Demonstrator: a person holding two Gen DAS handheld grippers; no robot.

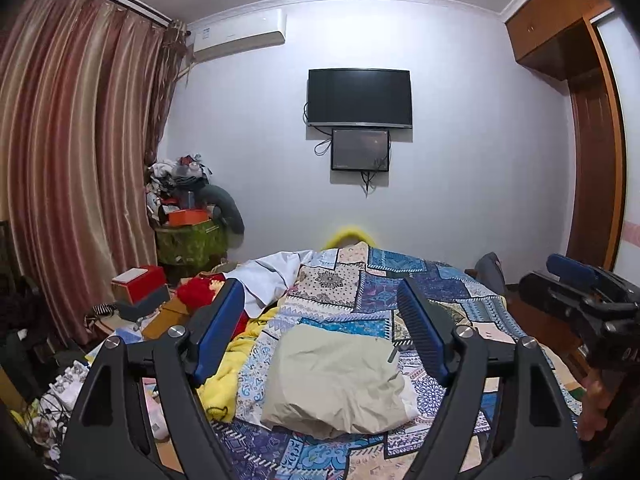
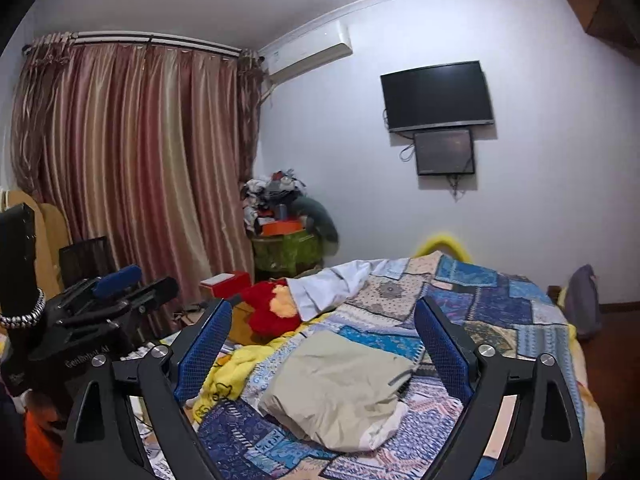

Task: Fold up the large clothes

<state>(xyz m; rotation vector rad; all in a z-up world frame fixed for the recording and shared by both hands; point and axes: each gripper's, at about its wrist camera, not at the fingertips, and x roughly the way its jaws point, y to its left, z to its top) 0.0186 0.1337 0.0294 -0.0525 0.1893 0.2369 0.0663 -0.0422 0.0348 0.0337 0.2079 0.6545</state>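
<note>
so both grippers are up off the bed and pointing roughly level across the room. the left gripper (image 1: 320, 332), black arms with ribbed blue pads, has its jaws spread wide with nothing between them, just air and the bed beyond. same story for the right gripper (image 2: 324, 344), wide apart and holding nothing. in the left wrist view the right one pokes in at the far right edge, and in the right wrist view the left one sits at the left edge with a hand (image 2: 36, 404) under it and a beaded bracelet (image 2: 24, 312) on the wrist. the task's thing, a folded beige cloth garment (image 1: 332, 384), lies in a puffy rectangular bundle near the middle of the patchwork blue and cream quilt (image 1: 432, 284) that covers the bed, a little rumpled at its near edge, touching neither gripper. a crumpled yellow fleece blanket (image 1: 224, 384) sits just beside it on the left, a loose white garment (image 1: 268, 276) lies further back on the quilt, and a red and yellow plush toy (image 2: 272, 308) is near that. on the far wall hangs a dark flat tv screen (image 1: 359, 96) with a smaller dark panel (image 1: 360, 150) right below it, a white air conditioner (image 1: 240, 40) sits up by the ceiling, and striped reddish gold curtains (image 1: 80, 140) cover the left side.
</note>
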